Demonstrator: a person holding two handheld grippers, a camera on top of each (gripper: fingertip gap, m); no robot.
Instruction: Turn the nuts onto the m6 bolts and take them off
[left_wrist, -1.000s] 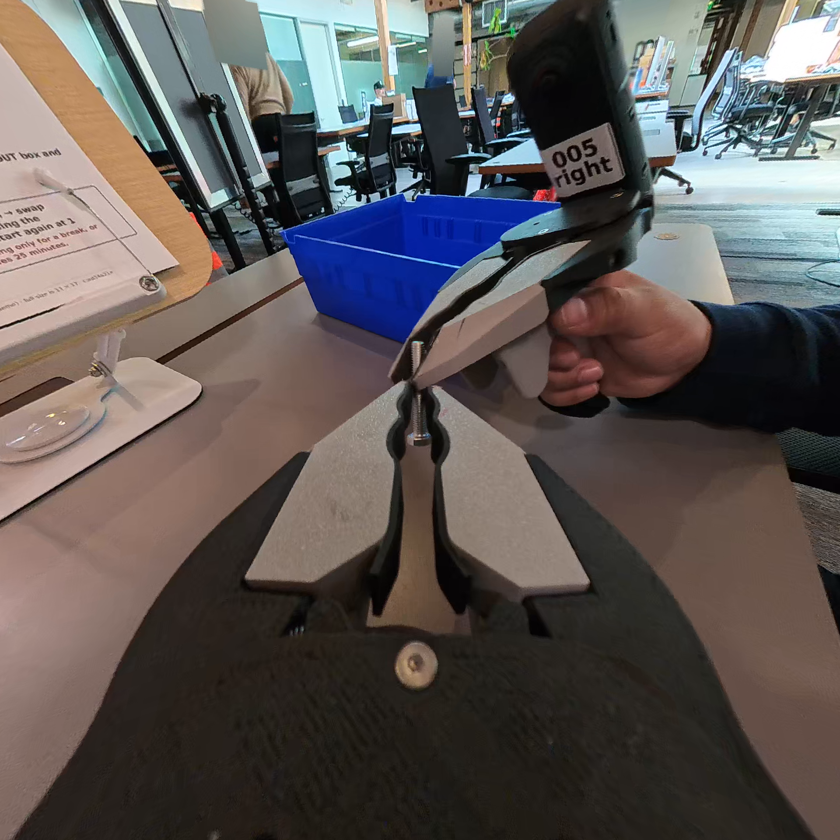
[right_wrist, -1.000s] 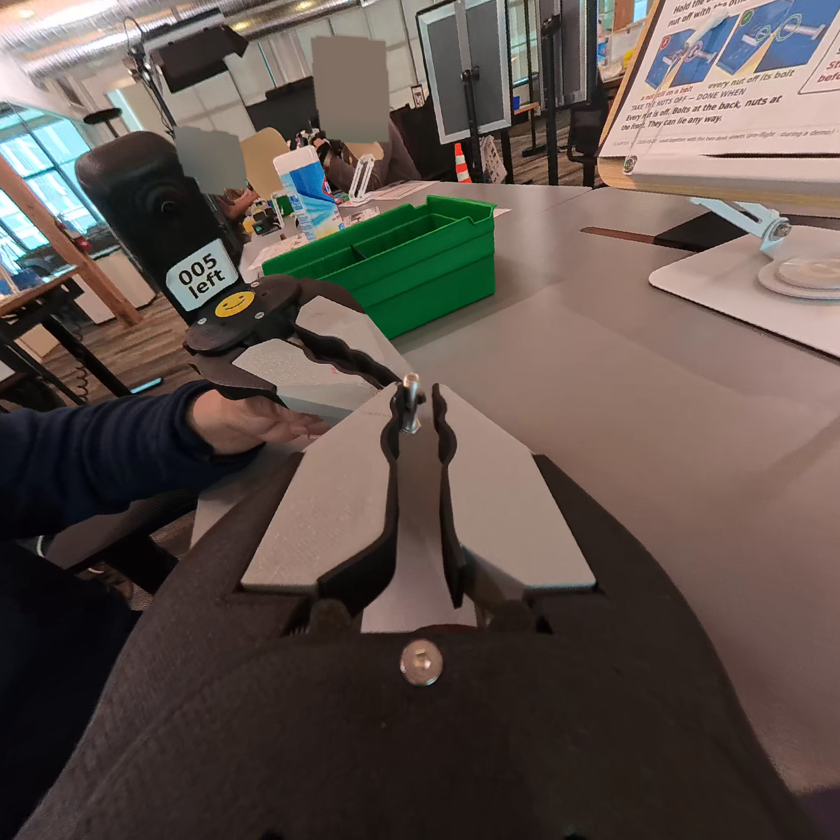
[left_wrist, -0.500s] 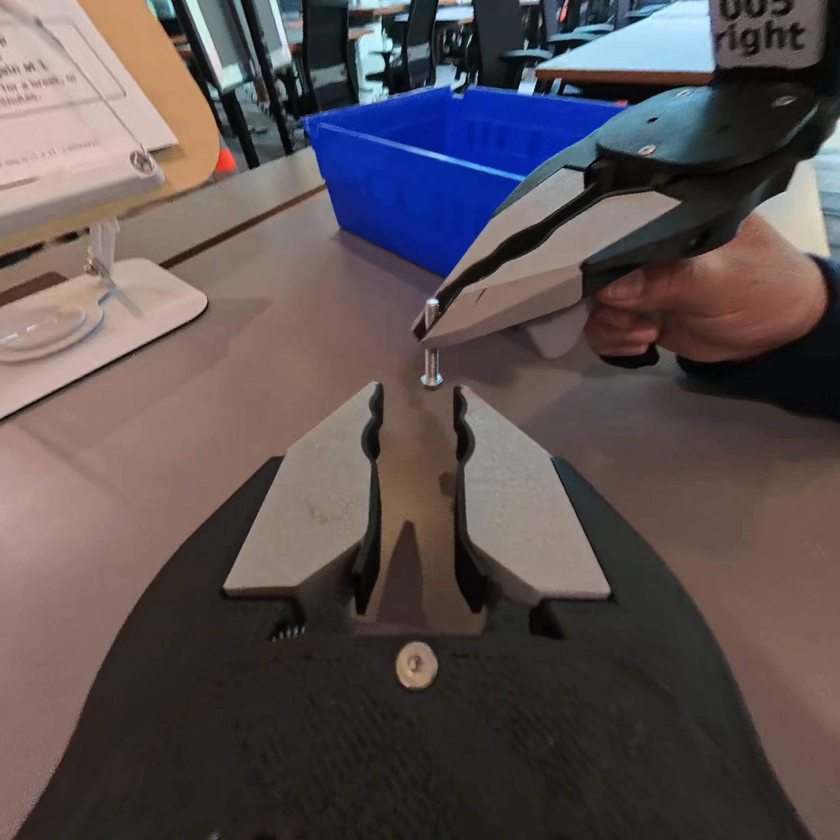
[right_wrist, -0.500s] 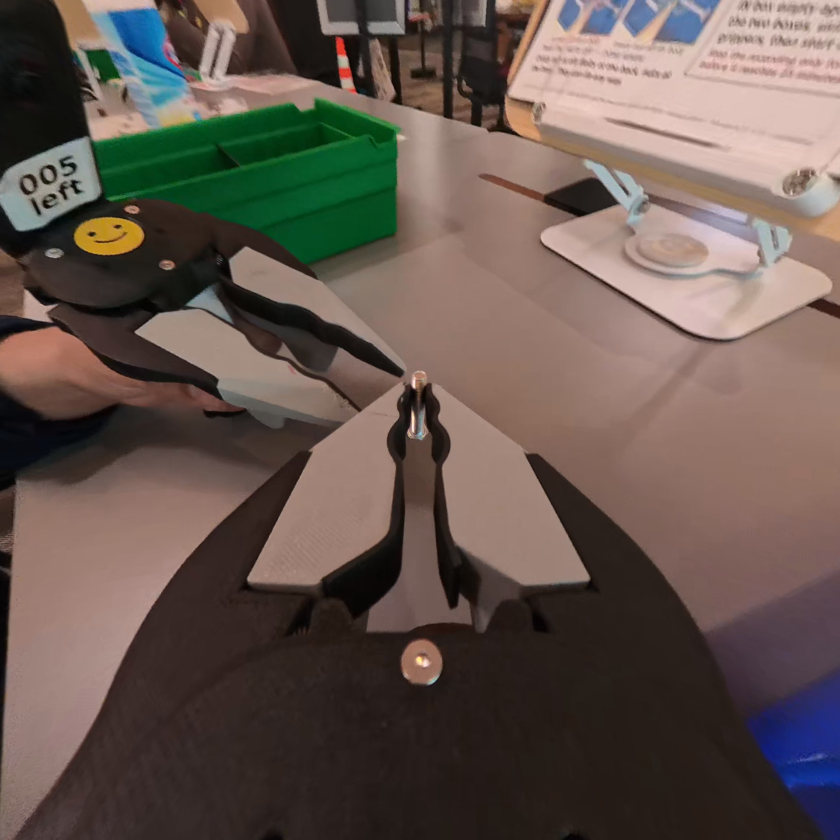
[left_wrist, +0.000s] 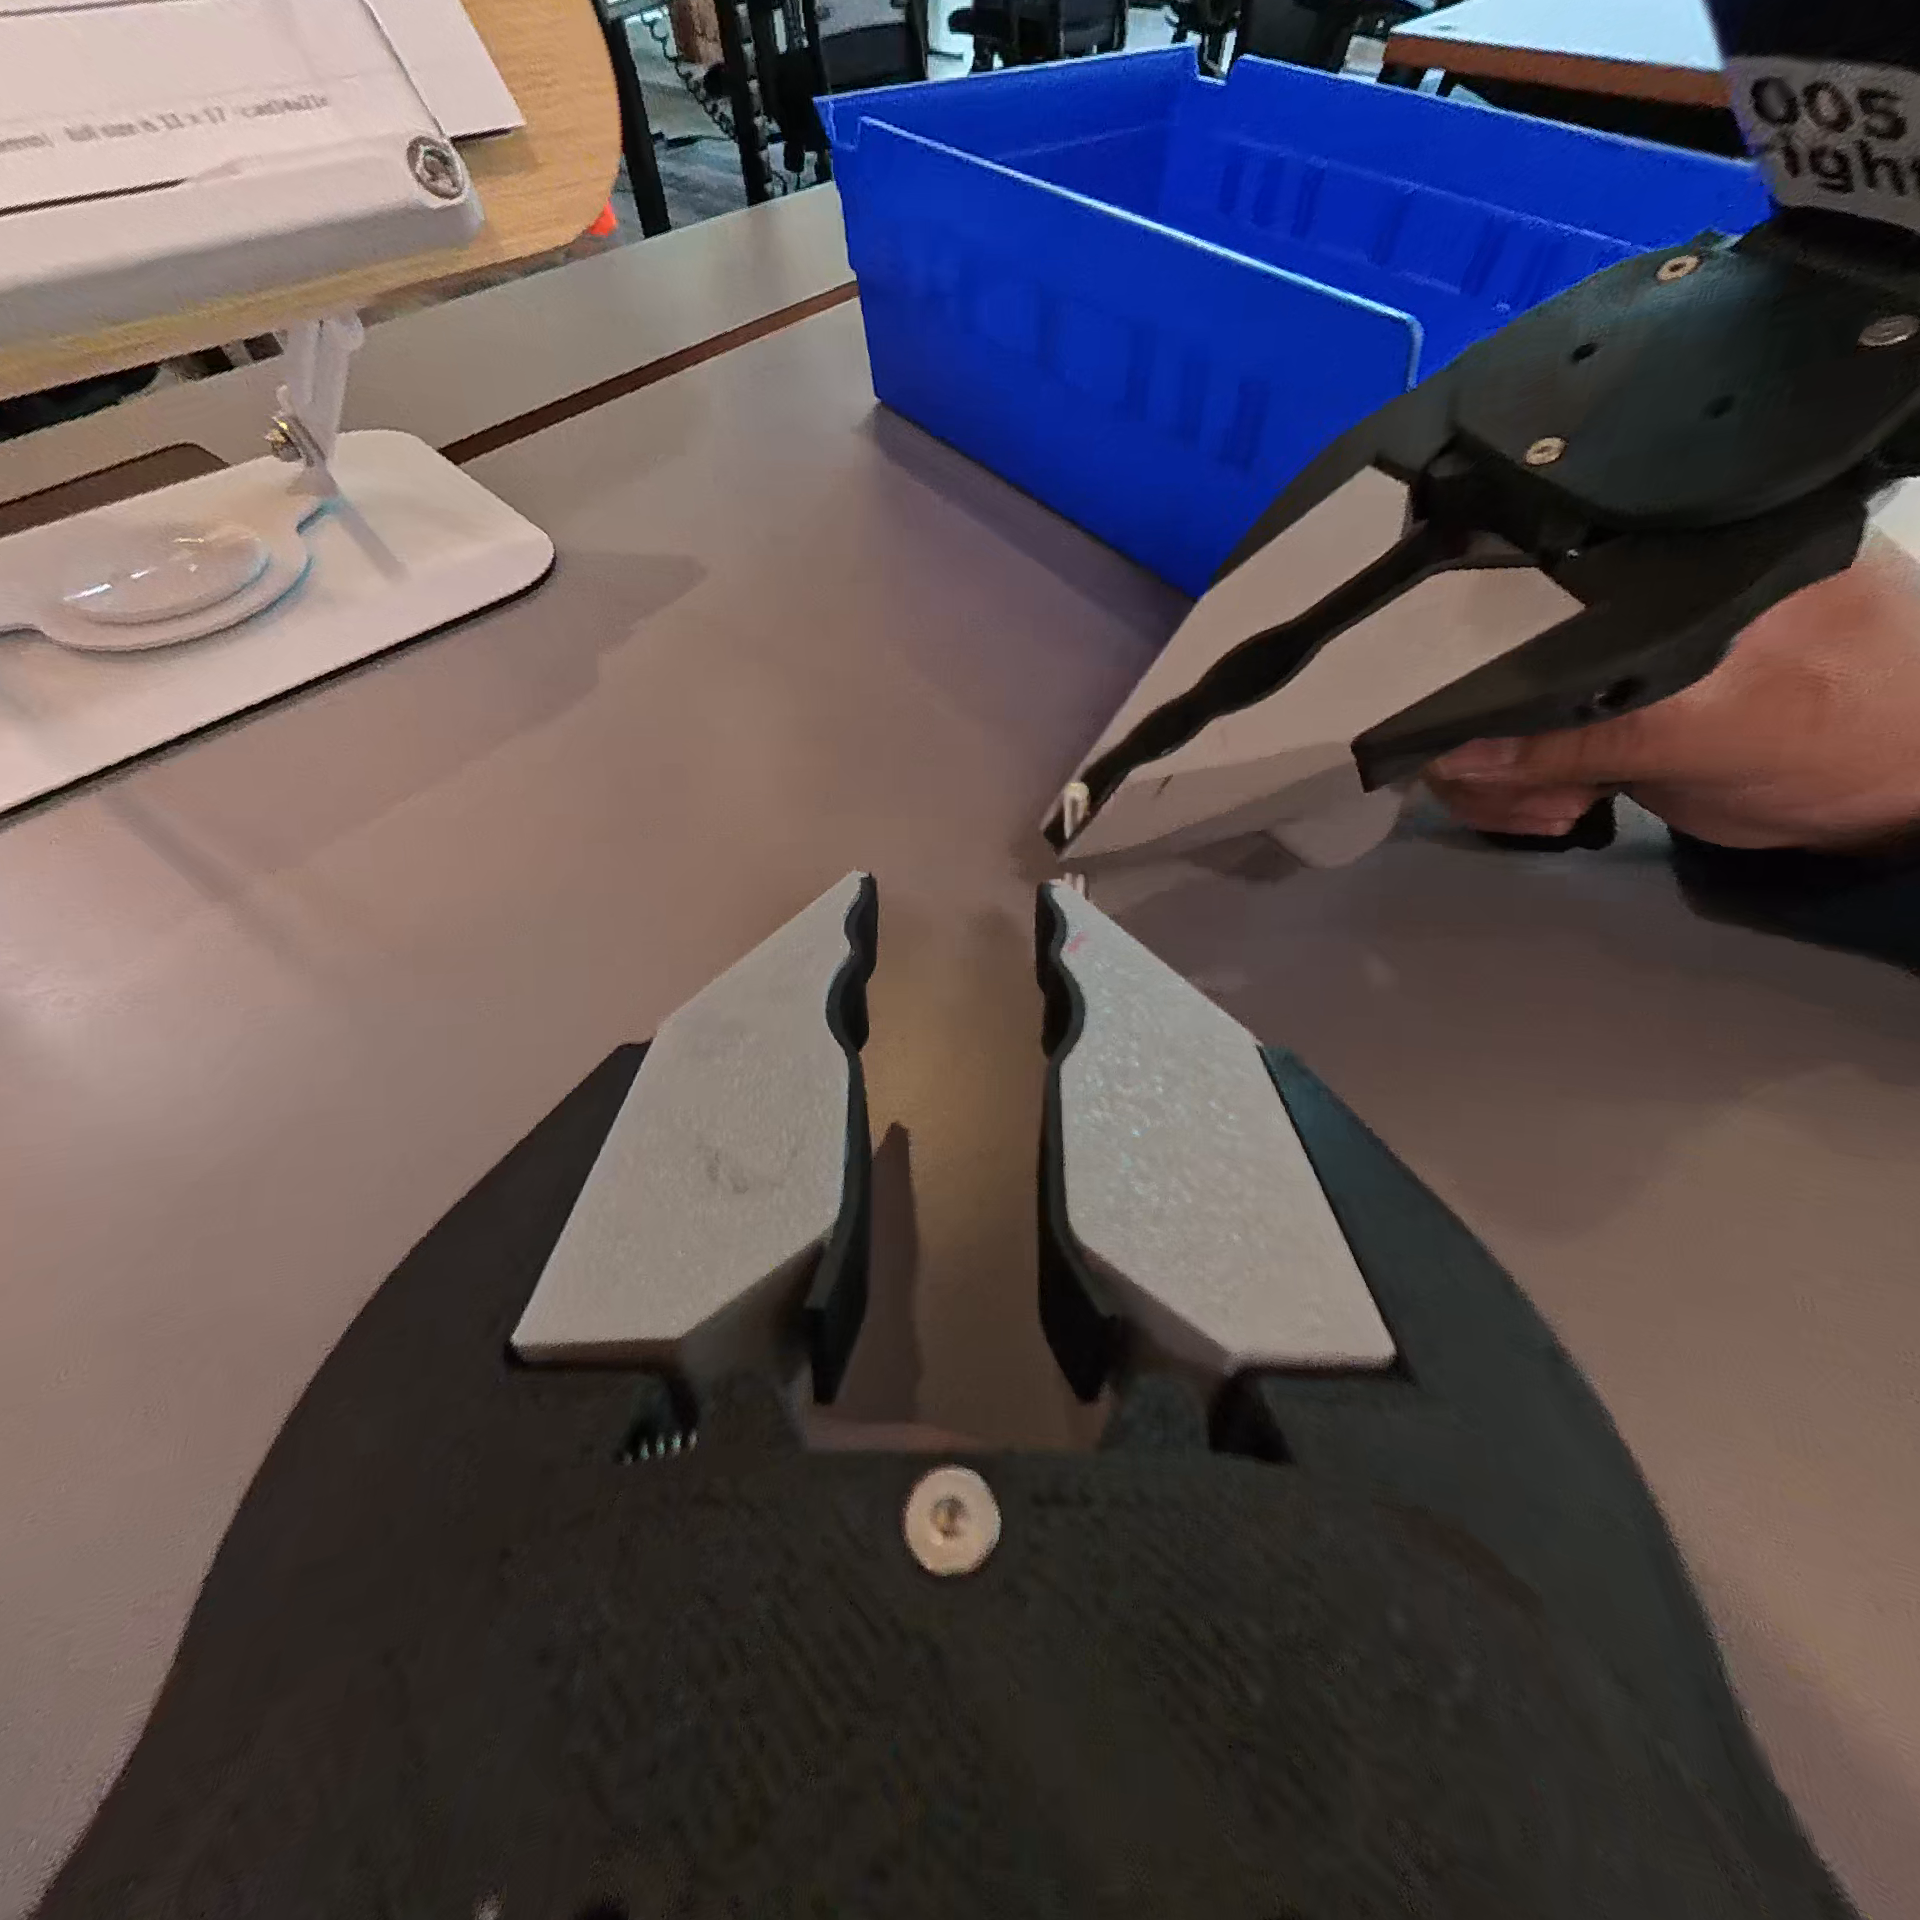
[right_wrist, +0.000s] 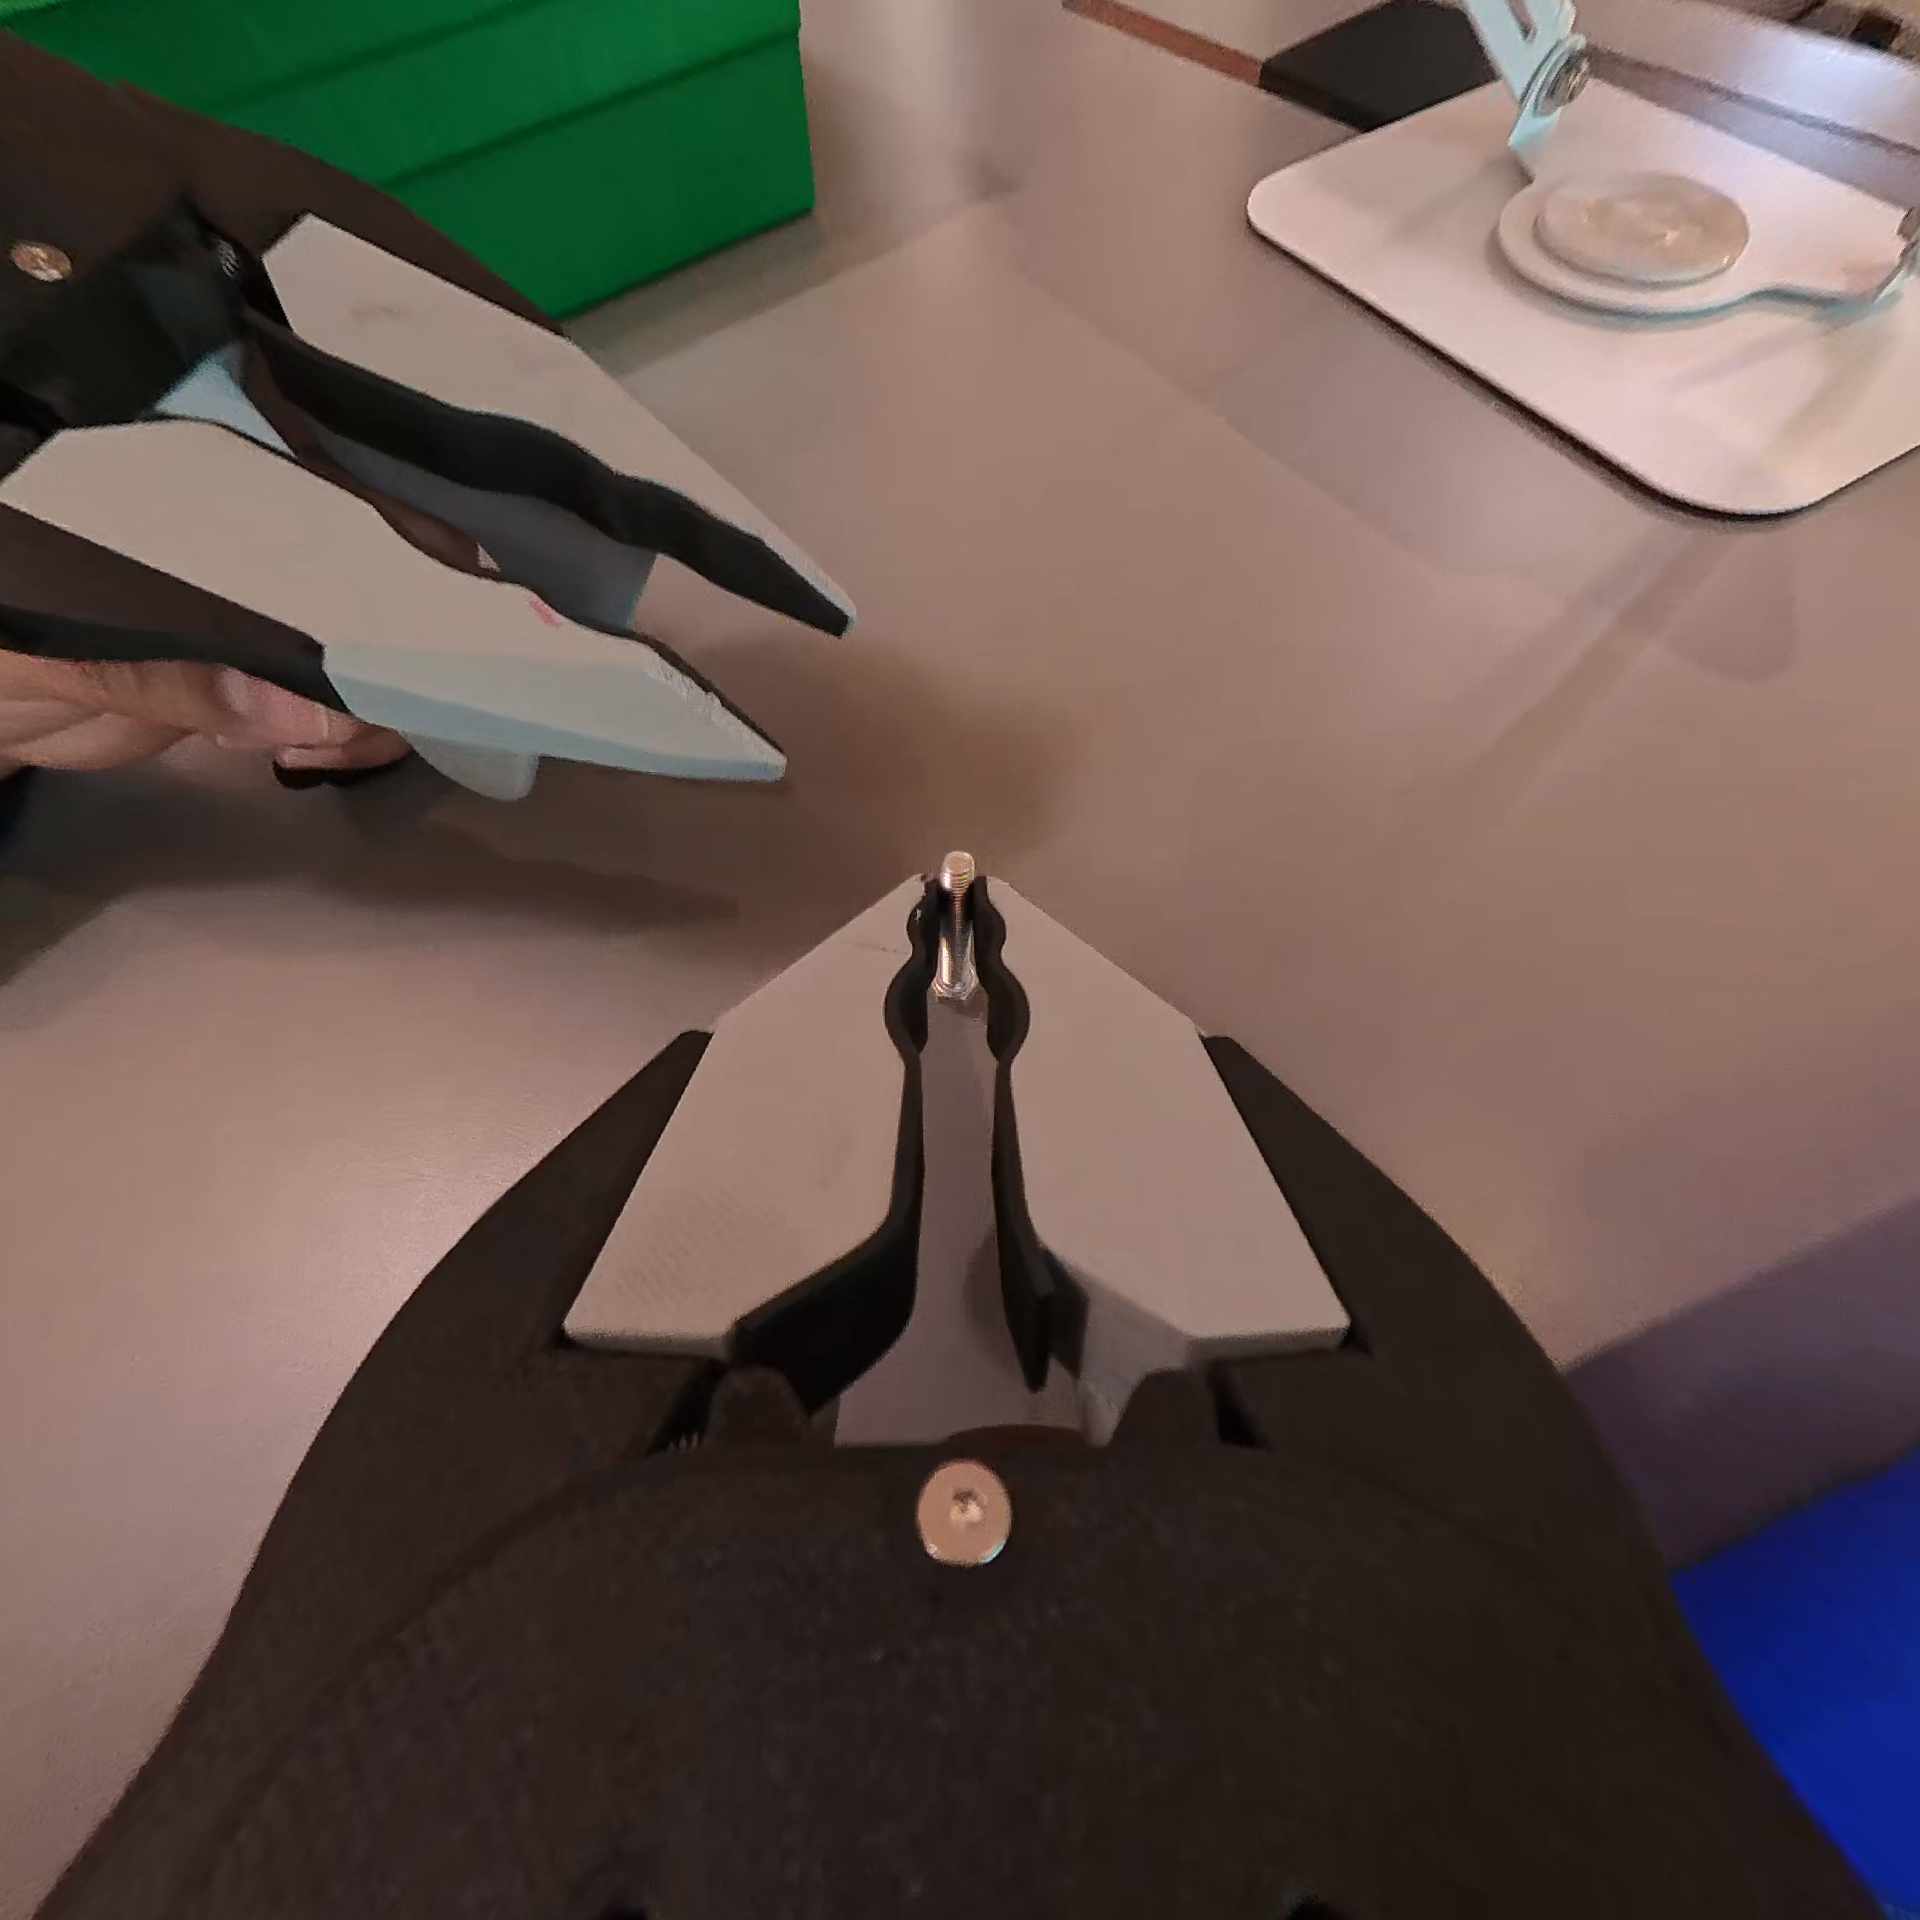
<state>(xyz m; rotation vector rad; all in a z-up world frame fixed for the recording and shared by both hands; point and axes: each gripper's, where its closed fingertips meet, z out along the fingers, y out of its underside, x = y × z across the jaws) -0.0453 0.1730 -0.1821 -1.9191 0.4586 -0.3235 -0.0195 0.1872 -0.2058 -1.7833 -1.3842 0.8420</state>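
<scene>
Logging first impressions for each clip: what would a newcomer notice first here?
Probably the small silver bolt pinched upright at the tip of the right gripper, just above the grey table. Next, the left gripper open and empty beside it, with a bright blue bin behind.

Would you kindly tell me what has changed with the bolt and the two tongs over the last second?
The left tongs let go of the bolt, opened and drew back. The right tongs closed on it and now hold it alone, carried down close to the table. The blue bin, green bin and white stand stayed put.
</scene>
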